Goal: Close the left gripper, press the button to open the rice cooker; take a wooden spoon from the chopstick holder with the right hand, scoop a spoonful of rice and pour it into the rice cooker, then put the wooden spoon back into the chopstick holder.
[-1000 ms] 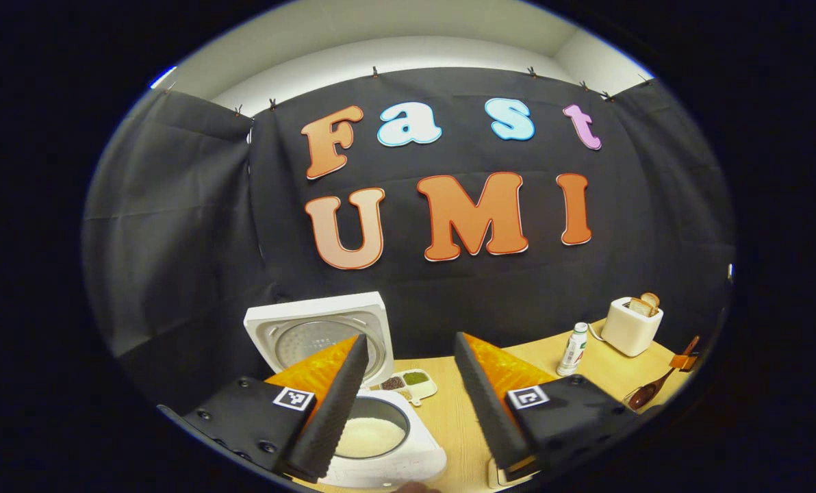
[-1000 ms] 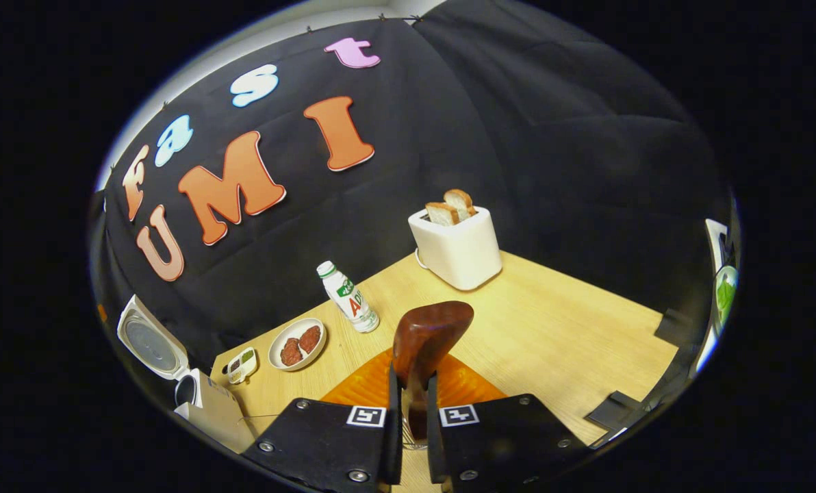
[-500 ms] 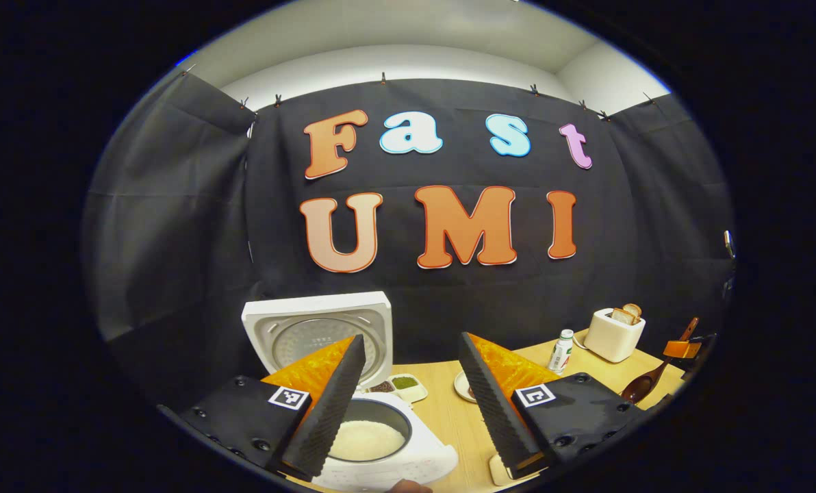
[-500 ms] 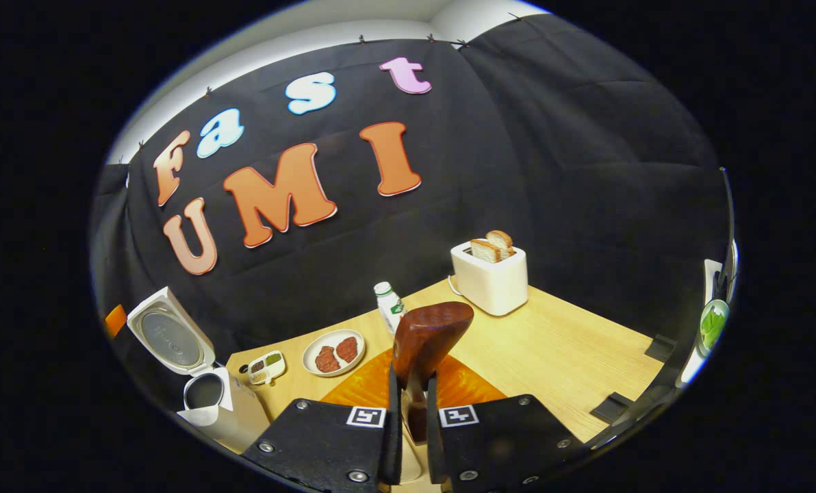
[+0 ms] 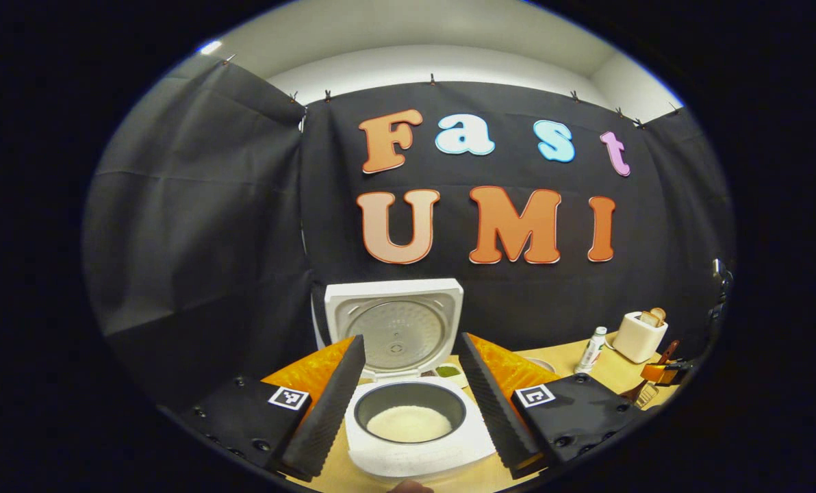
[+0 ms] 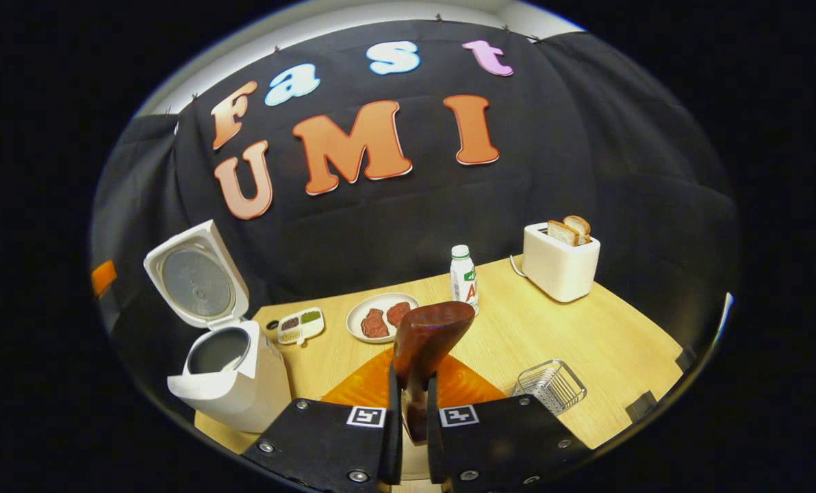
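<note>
Black cloth hangs behind a pale wooden bench [image 6: 572,342], and the white rice cooker [image 5: 418,431] stands on it with its lid [image 5: 394,329] tipped up and back; white rice lies in the dark inner pot. The left tongs [image 5: 411,404] hover just in front of the rice cooker, spread wide with nothing between them, one finger to each side of the open pot as seen in the left gripper view. The right tongs [image 6: 408,411] are pressed together on the handle of the wooden spoon [image 6: 425,335], whose dark bowl stands up above the fingers. A wire chopstick holder [image 6: 550,387] sits on the bench well to the right of the rice cooker, close by the right tongs. Behind the rice cooker's right side lies a small divided tray [image 6: 300,325], then a plate of meat [image 6: 380,316], a small bottle [image 6: 463,277] and, farthest from the rice cooker, a white toaster [image 6: 560,263] holding two slices of bread
</note>
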Motion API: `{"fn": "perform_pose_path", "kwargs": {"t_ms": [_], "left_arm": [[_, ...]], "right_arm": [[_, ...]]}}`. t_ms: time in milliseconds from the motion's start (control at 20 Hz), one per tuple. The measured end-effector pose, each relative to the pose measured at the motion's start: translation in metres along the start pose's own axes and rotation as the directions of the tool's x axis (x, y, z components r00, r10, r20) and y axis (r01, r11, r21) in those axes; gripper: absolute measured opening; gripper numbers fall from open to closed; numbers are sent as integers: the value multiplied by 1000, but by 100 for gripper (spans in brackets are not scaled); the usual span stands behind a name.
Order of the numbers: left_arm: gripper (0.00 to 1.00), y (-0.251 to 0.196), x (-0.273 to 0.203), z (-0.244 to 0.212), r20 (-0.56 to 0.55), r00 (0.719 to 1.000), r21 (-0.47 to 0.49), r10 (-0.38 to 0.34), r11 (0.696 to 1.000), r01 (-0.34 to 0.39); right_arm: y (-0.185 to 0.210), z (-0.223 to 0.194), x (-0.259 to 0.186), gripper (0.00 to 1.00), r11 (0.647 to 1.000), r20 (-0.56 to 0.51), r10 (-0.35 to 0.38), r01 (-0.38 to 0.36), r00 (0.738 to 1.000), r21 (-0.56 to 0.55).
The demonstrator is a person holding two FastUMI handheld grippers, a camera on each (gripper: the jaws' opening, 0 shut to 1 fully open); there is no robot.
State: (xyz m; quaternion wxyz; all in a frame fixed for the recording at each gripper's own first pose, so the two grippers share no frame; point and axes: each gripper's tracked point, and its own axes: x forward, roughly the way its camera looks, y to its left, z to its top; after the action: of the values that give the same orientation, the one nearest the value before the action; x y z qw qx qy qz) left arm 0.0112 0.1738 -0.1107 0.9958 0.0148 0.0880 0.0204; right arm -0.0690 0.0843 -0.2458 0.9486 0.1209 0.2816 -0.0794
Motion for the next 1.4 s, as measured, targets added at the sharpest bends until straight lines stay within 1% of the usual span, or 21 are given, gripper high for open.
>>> {"fn": "perform_pose_path", "kwargs": {"t_ms": [200, 250, 300, 350, 400, 450, 500, 550, 600, 650, 700, 750, 900, 1000, 1050, 1150, 1200, 1250, 1300, 1350, 1400], "left_arm": [[90, 32, -14, -4, -7, 997, -5, 77, 997, -77], [94, 33, -21, -3, -8, 996, -9, 94, 996, -94], [90, 37, -23, -6, -15, 994, -12, 107, 994, -108], [94, 39, -25, -8, -18, 993, -14, 119, 993, -119], [90, 40, -27, -9, -21, 992, -18, 127, 992, -128], [94, 41, -30, -9, -20, 990, -21, 138, 990, -139], [90, 43, -32, -9, -17, 989, -25, 148, 989, -148], [90, 42, -34, -8, -15, 988, -29, 154, 988, -155], [94, 42, -36, -9, -15, 987, -31, 160, 987, -160], [90, 41, -36, -11, -20, 987, -30, 161, 986, -161], [94, 46, -34, -17, -24, 986, -27, 168, 985, -168], [94, 43, -37, -15, -28, 985, -28, 169, 985, -170], [94, 44, -39, -20, -43, 983, -36, 176, 983, -177], [94, 45, -40, -24, -52, 982, -40, 179, 983, -182], [94, 45, -41, -27, -62, 982, -39, 176, 983, -179], [94, 47, -42, -33, -77, 981, -31, 179, 983, -182], [90, 48, -42, -34, -81, 980, -29, 183, 982, -185], [90, 49, -42, -36, -86, 979, -30, 183, 982, -186], [90, 50, -43, -39, -91, 979, -34, 184, 982, -188], [90, 50, -42, -40, -96, 978, -35, 184, 981, -188], [90, 53, -43, -42, -100, 977, -35, 188, 981, -193]], "right_arm": [[0, -24, 17, 14, 996, -52, -9, 5, 999, -86], [-1, -29, 21, 14, 993, -60, -18, 11, 998, -118], [-3, -35, 24, 14, 988, -71, -32, 21, 997, -154], [-6, -42, 26, 14, 985, -79, -49, 35, 996, -170], [-4, -47, 28, 15, 983, -85, -52, 36, 995, -179], [-4, -53, 32, 14, 975, -87, -64, 44, 994, -218], [-3, -62, 34, 14, 966, -93, -69, 43, 993, -257], [-1, -71, 36, 15, 958, -108, -67, 33, 992, -285], [-1, -78, 36, 15, 949, -115, -70, 31, 991, -313], [-2, -80, 36, 14, 943, -105, -70, 32, 992, -331], [1, -79, 36, 15, 935, -91, -66, 30, 994, -354], [3, -80, 35, 14, 927, -85, -63, 27, 994, -373], [17, -100, 31, 14, 902, -98, -28, -17, 995, -432], [27, -109, 28, 14, 874, -90, -8, -37, 996, -484], [30, -110, 25, 14, 873, -84, -8, -34, 996, -487], [39, -118, 20, 15, 887, -103, 0, -48, 995, -460], [44, -123, 20, 15, 891, -119, 2, -55, 993, -451], [47, -124, 18, 15, 891, -125, 0, -57, 992, -451], [51, -125, 17, 19, 896, -133, 12, -70, 991, -438], [55, -127, 16, 15, 908, -147, 23, -82, 989, -410], [58, -127, 13, 15, 925, -164, 38, -97, 986, -367]]}}
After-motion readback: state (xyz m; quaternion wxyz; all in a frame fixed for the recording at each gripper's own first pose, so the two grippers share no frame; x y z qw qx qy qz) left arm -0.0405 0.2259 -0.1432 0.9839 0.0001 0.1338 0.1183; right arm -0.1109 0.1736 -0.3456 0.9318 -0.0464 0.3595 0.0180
